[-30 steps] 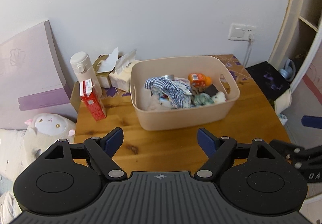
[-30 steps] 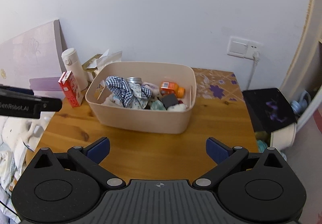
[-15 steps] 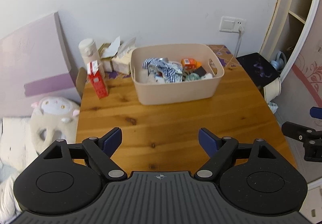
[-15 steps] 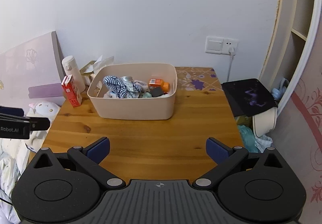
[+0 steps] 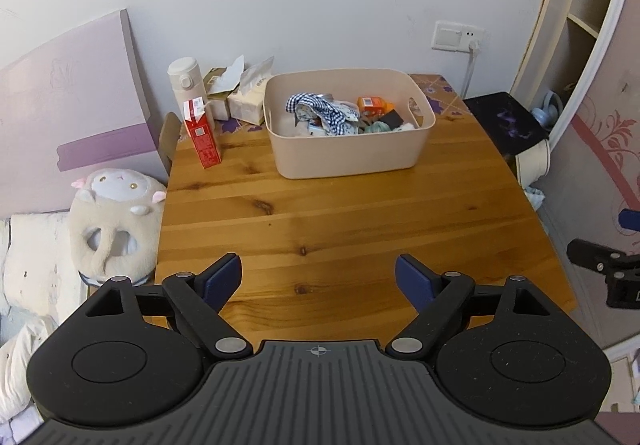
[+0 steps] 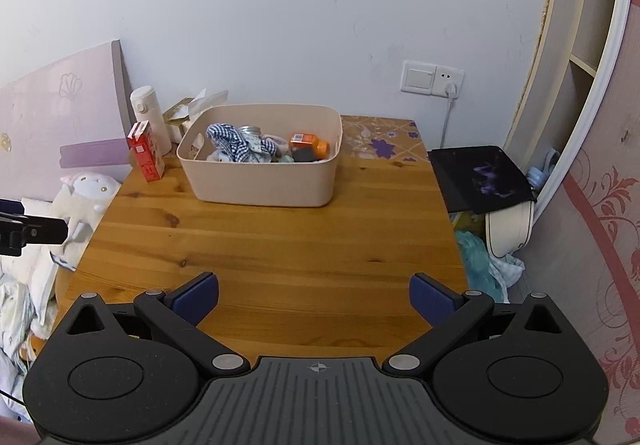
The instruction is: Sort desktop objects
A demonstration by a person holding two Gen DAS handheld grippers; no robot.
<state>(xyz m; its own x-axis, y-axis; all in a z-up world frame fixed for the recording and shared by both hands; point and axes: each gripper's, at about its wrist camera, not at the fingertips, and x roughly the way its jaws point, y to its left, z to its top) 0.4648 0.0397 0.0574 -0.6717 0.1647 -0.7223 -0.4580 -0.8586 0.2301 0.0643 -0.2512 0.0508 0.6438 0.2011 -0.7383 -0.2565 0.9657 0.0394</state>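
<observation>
A beige bin [image 5: 352, 161] [image 6: 260, 185] stands at the far middle of the wooden table [image 5: 340, 221] [image 6: 280, 245]. It holds a blue checked cloth [image 5: 320, 109] [image 6: 228, 139], an orange bottle [image 5: 374, 105] [image 6: 310, 143], a metal lid [image 6: 252, 131] and other small items. My left gripper [image 5: 318, 277] is open and empty over the table's near edge. My right gripper [image 6: 314, 295] is open and empty over the near edge too. Each gripper shows at the side of the other's view.
A red carton [image 5: 202, 137] [image 6: 146, 157], a white thermos [image 5: 184, 85] [image 6: 148, 117] and tissue boxes [image 5: 244, 97] stand left of the bin. A sheep plush [image 5: 116, 213] and bedding lie left of the table. A black stool [image 6: 480, 177] and shelving are on the right.
Both grippers have pulled back from the bin and risen; the bin now looks smaller and farther, with more bare table in front. Both stayed open.
</observation>
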